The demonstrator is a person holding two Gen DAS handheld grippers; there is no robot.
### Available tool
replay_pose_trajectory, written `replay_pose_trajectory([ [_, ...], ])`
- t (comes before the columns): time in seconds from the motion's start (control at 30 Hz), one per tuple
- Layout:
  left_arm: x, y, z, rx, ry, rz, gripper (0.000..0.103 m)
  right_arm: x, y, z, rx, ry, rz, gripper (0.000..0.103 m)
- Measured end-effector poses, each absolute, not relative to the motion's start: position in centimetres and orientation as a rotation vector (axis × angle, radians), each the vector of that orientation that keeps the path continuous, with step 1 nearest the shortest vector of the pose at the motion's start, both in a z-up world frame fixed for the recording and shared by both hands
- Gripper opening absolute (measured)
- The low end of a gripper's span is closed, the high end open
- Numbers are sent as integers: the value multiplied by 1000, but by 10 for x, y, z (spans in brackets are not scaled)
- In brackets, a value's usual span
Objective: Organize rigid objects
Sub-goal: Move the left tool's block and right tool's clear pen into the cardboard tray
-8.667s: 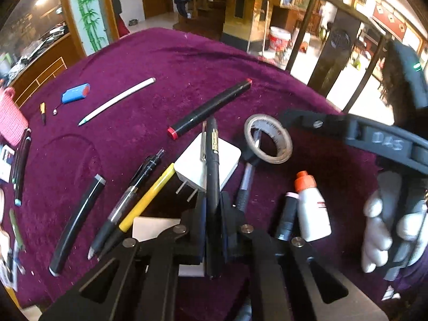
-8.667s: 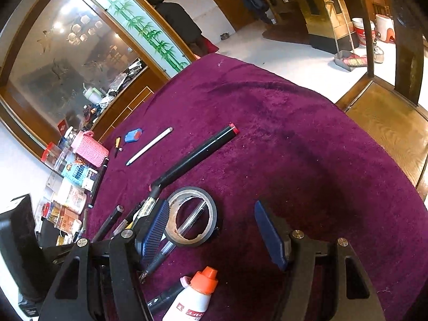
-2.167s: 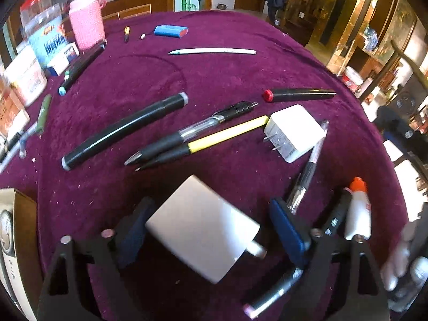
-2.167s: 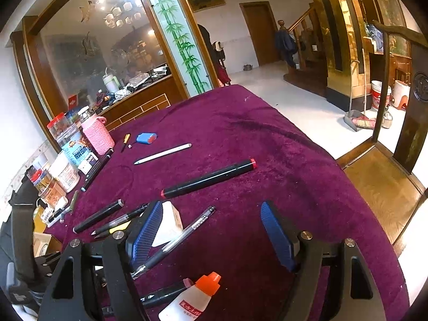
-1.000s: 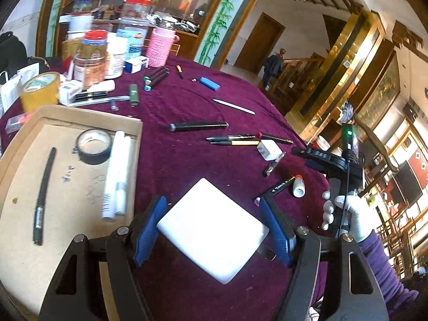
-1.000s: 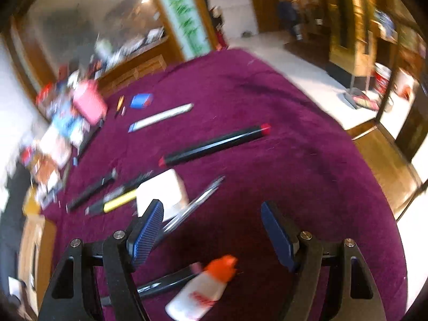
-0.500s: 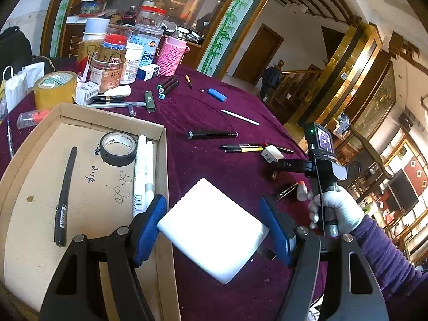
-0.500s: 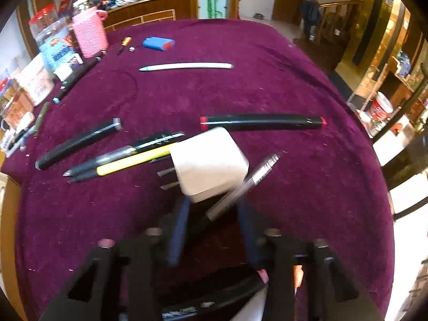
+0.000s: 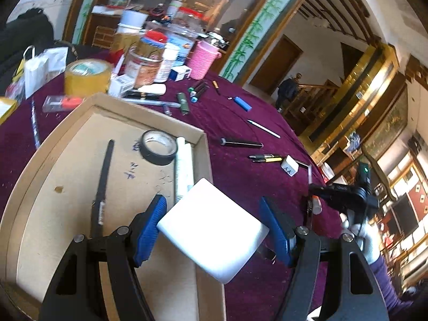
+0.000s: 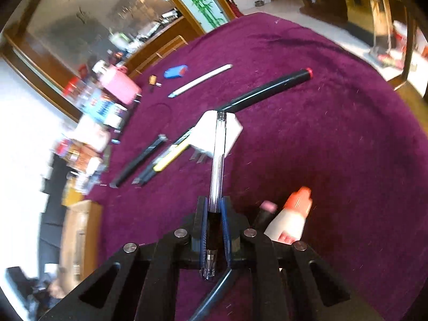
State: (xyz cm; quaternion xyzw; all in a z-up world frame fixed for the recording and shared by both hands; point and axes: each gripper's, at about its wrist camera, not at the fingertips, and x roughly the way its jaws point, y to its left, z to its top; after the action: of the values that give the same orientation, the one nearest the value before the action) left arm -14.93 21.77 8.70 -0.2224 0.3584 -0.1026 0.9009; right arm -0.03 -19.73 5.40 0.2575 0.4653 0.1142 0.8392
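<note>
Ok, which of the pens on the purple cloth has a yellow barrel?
The yellow-barrelled pen, lying against the white plug adapter; its neighbours are black, and the clear pen is in the right tongs.

Both views are taken from the wrists, angled down, close over the purple surface (image 9: 240, 123); its scattered pens are shared.

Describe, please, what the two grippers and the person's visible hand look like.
Both the left gripper and the right gripper have black plastic link arms with silver pivot screws and ribbed blue pads. In the left view, the hand wears a white glove and a purple sleeve; its black handle carries a green light.
</note>
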Motion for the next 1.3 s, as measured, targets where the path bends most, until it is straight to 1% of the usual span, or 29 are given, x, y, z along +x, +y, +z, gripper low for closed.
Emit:
replay_pose_trajectory([
  [0.1, -152, 229, 87, -471, 742, -177, 71, -9, -192, 62, 585, 956, 307, 11],
  [0.23, -154, 247, 90, -460, 733, -111, 71, -15, -167, 78, 570, 931, 404, 11],
  [0.5, -131, 295, 88, -413, 822, 38, 71, -15, -68, 92, 500, 989, 665, 11],
  [0.67, -101, 312, 84, -330, 897, 95, 71, -16, 8, 86, 440, 1060, 797, 12],
  [0.87, -59, 319, 62, -287, 1009, 101, 71, -17, 89, 76, 330, 1146, 896, 12],
  [1.0, -41, 306, 60, -221, 1026, 93, 71, -7, 133, 65, 232, 1214, 910, 12],
  [1.13, -32, 307, 58, -255, 1037, 68, 71, 7, 163, 53, 158, 1248, 887, 12],
  [1.3, -47, 315, 81, -345, 948, -11, 72, 24, 176, 38, 108, 1264, 817, 14],
])
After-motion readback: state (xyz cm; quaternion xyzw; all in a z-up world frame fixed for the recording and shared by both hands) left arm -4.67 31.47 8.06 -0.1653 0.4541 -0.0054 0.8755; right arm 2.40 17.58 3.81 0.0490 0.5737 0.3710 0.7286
